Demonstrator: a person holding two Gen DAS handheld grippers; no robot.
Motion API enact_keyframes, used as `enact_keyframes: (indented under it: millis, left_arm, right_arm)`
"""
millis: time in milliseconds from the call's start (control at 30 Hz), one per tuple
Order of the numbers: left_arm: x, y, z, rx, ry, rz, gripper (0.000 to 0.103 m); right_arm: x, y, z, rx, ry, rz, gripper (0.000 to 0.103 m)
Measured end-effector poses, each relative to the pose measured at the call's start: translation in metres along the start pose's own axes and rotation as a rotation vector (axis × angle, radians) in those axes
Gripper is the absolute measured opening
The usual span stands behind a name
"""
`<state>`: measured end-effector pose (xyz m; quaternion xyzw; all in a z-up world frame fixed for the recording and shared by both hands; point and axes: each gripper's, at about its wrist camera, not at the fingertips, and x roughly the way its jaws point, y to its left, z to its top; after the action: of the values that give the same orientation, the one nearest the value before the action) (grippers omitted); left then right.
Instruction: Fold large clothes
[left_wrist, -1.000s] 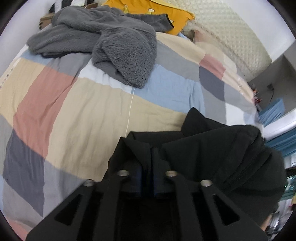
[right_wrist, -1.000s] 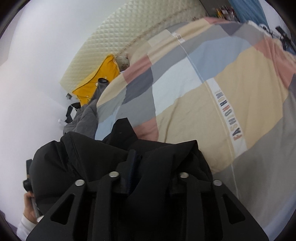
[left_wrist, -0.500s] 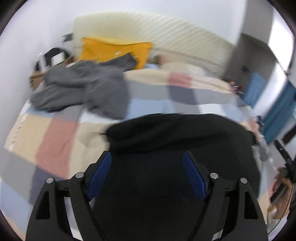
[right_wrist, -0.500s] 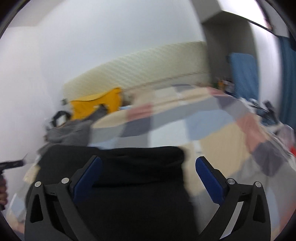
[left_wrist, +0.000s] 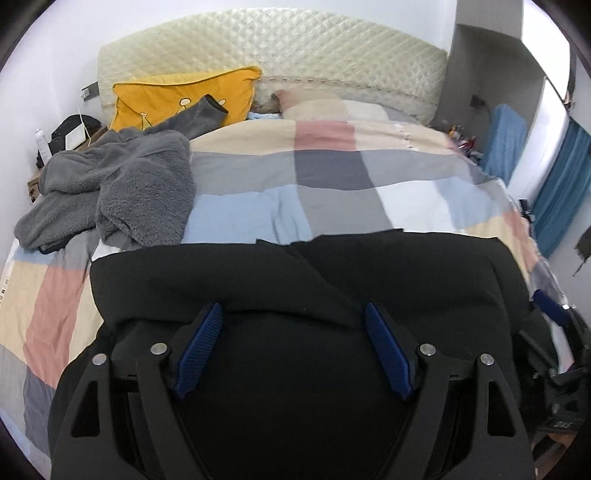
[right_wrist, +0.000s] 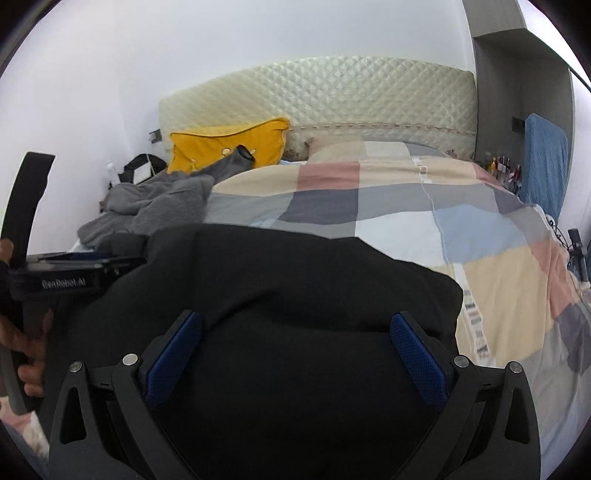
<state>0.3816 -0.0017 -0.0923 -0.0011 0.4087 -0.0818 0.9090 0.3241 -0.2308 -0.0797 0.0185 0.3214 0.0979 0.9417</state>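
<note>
On the near end of the bed (left_wrist: 332, 177) lies the black garment (left_wrist: 295, 273), spread across the checked quilt, likely so there is flat room to fold it. Both the left tongs (left_wrist: 293, 347) and the right tongs (right_wrist: 291, 354) hang above it, spread wide with nothing pinched, their jaws having just been opening. A grey fleece (left_wrist: 118, 188) sits heaped well apart near the yellow pillow (left_wrist: 177, 99), seemingly waiting its turn.
</note>
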Motion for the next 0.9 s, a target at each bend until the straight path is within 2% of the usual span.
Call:
enact_keyframes:
  millis: [133,233,333,667,767,900]
  left_arm:
    - [0.018,0.004,0.005,0.001,-0.001,0.040,0.079]
    - [0.028,0.003,0.009,0.013,0.003,0.076,0.079]
    - [0.028,0.003,0.009,0.017,0.002,0.098,0.079]
    - [0.016,0.016,-0.012,0.068,-0.027,0.109,0.081]
    - [0.012,0.028,-0.013,0.050,-0.026,0.117,0.081]
    - [0.009,0.056,-0.017,-0.023,-0.017,0.139,0.081]
  right_arm:
    - [0.032,-0.001,0.004,0.003,0.036,-0.006,0.103]
    - [0.041,0.001,0.006,-0.026,0.060,-0.028,0.103]
    - [0.045,0.000,0.005,-0.046,0.067,-0.056,0.103]
    - [0.039,-0.003,-0.004,-0.080,0.066,-0.057,0.103]
    - [0.038,-0.010,-0.006,-0.066,0.070,-0.060,0.103]
    - [0.033,-0.022,-0.008,-0.047,0.073,-0.062,0.103]
